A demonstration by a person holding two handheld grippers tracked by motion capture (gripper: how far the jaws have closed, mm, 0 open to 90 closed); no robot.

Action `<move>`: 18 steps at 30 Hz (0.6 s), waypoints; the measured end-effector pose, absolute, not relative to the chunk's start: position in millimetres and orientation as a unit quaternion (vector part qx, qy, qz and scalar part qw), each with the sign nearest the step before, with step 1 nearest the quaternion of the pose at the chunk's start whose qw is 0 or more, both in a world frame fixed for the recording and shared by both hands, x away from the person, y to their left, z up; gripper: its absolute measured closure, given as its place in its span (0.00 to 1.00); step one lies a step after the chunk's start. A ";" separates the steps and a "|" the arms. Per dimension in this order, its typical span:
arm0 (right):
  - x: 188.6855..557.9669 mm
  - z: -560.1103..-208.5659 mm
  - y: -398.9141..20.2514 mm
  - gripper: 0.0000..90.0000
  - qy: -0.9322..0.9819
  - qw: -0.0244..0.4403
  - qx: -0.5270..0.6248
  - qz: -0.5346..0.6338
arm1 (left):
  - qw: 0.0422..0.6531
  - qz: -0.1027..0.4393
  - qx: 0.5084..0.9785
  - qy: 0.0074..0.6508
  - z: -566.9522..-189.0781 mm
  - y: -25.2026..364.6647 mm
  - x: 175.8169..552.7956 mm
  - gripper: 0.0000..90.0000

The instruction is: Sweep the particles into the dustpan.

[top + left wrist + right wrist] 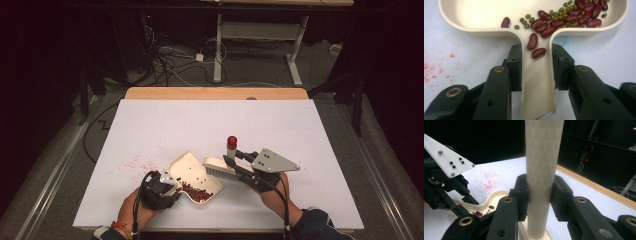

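Note:
A cream dustpan [192, 172] lies on the white table, tilted, with red kidney beans [196, 192] and small green beans [560, 17] piled toward one corner. Two red beans [534, 46] sit in the handle channel. My left gripper [167, 187] is shut on the dustpan's handle [537, 75], one jaw on each side. My right gripper [232, 161] is shut on the pale handle [541, 170] of a brush [217, 166]. The brush's white head rests at the pan's right rim and its red-capped end [232, 141] points up.
Faint red specks [132, 164] stain the table [215, 120] left of the pan. In the right gripper view my left gripper's body [446, 185] stands at the left, over the pan's edge [496, 195]. A wooden strip [215, 93] edges the table's far side.

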State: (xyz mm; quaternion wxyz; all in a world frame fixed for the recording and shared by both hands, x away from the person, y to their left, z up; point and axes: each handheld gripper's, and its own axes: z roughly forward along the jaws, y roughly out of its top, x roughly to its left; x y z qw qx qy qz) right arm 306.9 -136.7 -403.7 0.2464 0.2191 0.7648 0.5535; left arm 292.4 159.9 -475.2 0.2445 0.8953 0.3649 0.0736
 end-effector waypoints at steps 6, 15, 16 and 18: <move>300.7 -406.5 -116.1 0.78 0.775 0.230 0.198 0.555 | 0.249 0.083 0.888 0.377 -475.7 157.6 294.4 0.70; 303.9 -400.2 -117.1 0.78 0.770 0.235 0.198 0.560 | 0.247 0.101 0.892 0.365 -474.9 157.1 295.8 0.70; 306.5 -399.0 -117.3 0.78 0.767 0.238 0.201 0.561 | 0.247 0.101 0.892 0.364 -475.2 157.0 296.2 0.70; 312.6 -397.5 -115.7 0.78 0.762 0.252 0.200 0.563 | 0.246 0.102 0.893 0.364 -475.9 156.6 296.6 0.70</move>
